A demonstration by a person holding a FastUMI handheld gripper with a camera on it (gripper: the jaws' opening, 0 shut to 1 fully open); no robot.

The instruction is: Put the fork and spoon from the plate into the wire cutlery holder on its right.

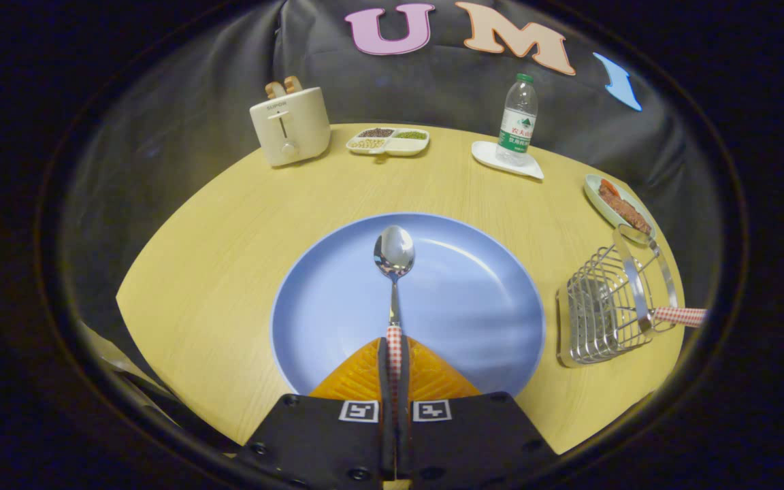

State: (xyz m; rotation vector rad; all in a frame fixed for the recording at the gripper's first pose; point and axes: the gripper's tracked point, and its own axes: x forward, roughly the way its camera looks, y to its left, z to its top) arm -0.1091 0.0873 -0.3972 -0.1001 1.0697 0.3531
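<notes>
Toaster [290, 126] with two slices poking up sits at the tabletop's [229, 245] far-left edge; small lettering runs along its upper front, too fine for me to read. Right of it lies a divided dish [388, 141] of grains and beans. At the middle, near my edge, is the blue plate [474, 306], and my gripper [393, 357] has its fingers pressed together on the checked handle of the spoon [395, 253], bowl pointing away over the plate's centre. I judge this to be the carry stage, since the fork [640, 272] already leans in the wire cutlery holder [596, 320] near the right edge, its checked handle sticking out rightward.

To do this well, I would keep the pinch firm, lift until the bowl clears the plate rim, swing right, tip the spoon bowl-down and lower it into the holder beside the fork without nudging the light wire frame.

Farther back stands a water bottle [518, 121] on a white coaster [504, 160]; its green label carries writing I cannot make out. A pale dish [620, 204] with food sits at the far-right edge.
</notes>
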